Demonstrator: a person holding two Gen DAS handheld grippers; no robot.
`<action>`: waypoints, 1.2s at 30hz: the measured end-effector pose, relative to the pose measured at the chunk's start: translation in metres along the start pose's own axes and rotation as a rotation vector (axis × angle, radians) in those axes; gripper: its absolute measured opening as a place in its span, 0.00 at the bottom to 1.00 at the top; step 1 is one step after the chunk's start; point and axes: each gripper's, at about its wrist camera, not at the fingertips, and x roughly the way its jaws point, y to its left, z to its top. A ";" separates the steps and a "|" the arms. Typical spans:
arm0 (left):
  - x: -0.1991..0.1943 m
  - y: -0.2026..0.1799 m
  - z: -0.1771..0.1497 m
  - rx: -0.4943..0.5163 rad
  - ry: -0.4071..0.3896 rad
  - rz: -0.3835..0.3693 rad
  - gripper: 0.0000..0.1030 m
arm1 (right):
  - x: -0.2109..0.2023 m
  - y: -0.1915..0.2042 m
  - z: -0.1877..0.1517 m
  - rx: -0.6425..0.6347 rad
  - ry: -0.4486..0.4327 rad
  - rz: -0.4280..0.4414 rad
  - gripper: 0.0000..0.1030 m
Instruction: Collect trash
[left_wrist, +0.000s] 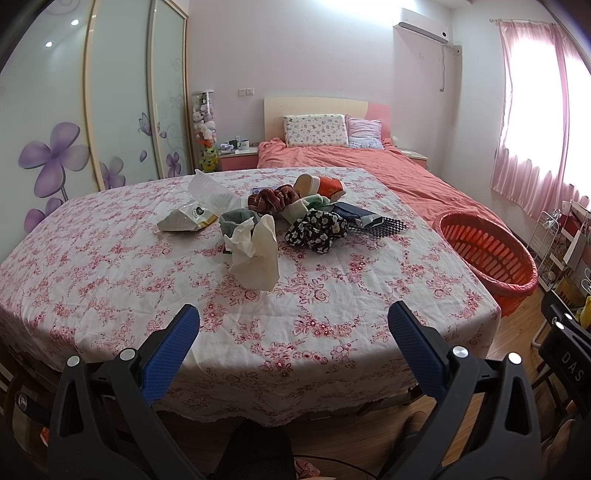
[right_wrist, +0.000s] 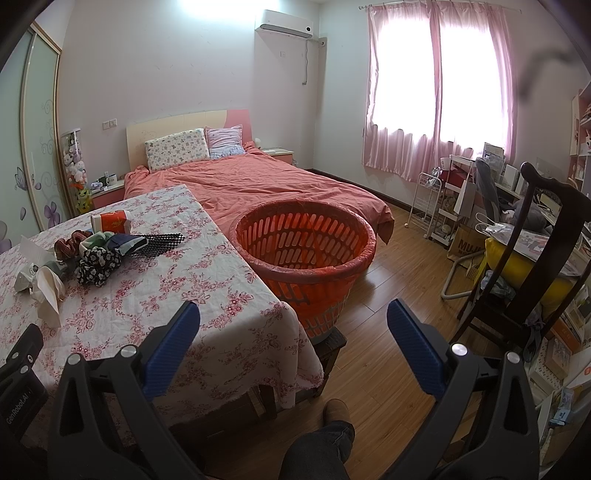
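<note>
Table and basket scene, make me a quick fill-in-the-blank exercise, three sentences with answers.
1. The basket beside the table is colored ____.
2. Both the left gripper and right gripper are ____.
3. The crumpled tissue lies on the ____.

Answers: orange; open; table

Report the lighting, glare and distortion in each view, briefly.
Left wrist view: the curtained window is blown out, two ceiling lights glare off the wardrobe doors, and the fisheye bows the table edge. Right wrist view: the window blooms white through the pink curtains, a dark out-of-focus smear crosses the upper right, and the orange basket stays sharp.
</note>
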 end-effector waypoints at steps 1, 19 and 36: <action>0.000 0.000 0.000 0.000 0.000 0.000 0.98 | 0.000 0.000 0.000 0.000 0.000 0.000 0.96; 0.000 0.000 0.000 0.001 -0.001 0.001 0.98 | 0.000 -0.001 -0.001 0.001 0.000 0.000 0.96; 0.007 -0.004 0.006 -0.017 0.017 0.007 0.98 | 0.005 -0.005 -0.001 -0.002 0.014 0.010 0.96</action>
